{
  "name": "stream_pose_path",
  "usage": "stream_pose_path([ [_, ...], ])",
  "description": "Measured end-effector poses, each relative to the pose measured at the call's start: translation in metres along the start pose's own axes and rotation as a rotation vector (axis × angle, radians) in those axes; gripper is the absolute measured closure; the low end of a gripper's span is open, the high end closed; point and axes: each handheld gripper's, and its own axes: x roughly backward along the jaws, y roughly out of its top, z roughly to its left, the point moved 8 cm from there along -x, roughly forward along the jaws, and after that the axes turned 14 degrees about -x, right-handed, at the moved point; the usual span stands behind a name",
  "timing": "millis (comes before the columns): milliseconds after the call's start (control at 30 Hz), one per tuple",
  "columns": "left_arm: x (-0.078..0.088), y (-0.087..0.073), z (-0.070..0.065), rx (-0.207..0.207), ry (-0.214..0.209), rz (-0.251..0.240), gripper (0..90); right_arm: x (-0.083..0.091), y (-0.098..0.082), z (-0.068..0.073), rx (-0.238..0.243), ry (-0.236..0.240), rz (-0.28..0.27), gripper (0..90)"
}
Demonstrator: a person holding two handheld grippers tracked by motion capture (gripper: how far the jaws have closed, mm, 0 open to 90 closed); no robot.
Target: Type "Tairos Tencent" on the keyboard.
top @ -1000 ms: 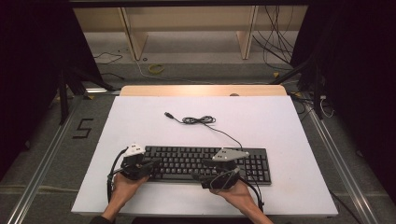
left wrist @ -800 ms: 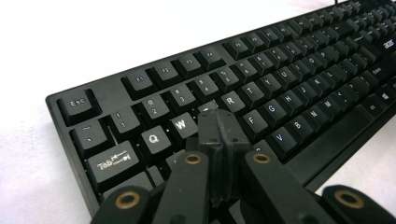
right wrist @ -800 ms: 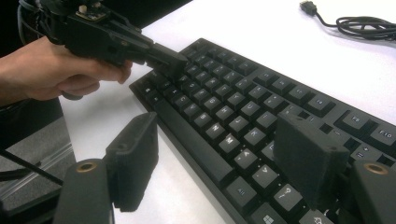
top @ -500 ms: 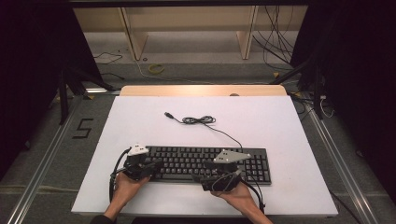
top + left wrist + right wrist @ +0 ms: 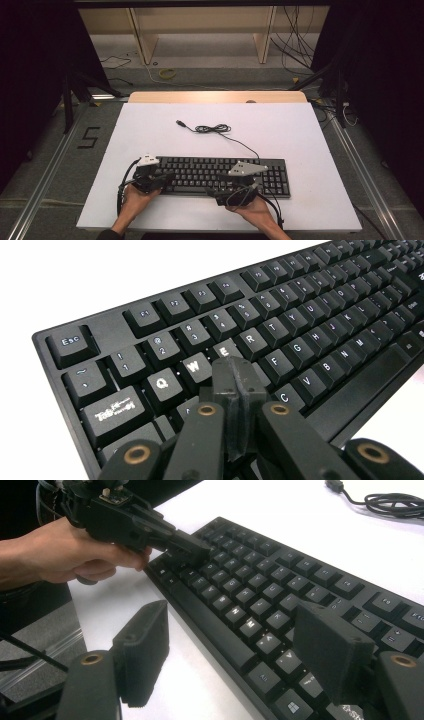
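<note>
The black keyboard (image 5: 222,175) lies flat on the near half of the white table (image 5: 300,135), long side running left to right, its near edge just back from the table's front edge. Its cable (image 5: 215,129) trails off the back and coils loosely on the bare white top behind it, plug end lying free.

Down on the keys — the left gripper (image 5: 235,380) has its jaws pressed together with nothing between them, tips resting over the letter rows just below W and E, at the keyboard's left end. In the right gripper view the same gripper (image 5: 192,550) shows in a person's hand (image 5: 65,552), nose down on the keys.

The right gripper (image 5: 240,650) stands with its pads (image 5: 142,650) spread wide, straddling the keyboard's near edge by the bottom row — holding nothing.

Plenty of open white top behind and to the right; only a narrow strip in front. No containers on the table.
</note>
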Motion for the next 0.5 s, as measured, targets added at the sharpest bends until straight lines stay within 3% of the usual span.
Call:
stream_pose_path([
  [167,0.002,0.002,-0.002,-0.01,0.01,0.003,87.7,0.0,0.0,0.0,0.0,0.0,0.0,31.5],
  [367,0.011,0.008,-0.002,0.008,0.014,-0.032,81.9,0.0,0.001,0.0,0.0,0.0,-0.006,31.5],
  [500,0.014,0.01,-0.003,0.016,0.004,-0.051,73.6,-0.002,0.002,-0.001,0.001,-0.003,-0.009,31.5],
])
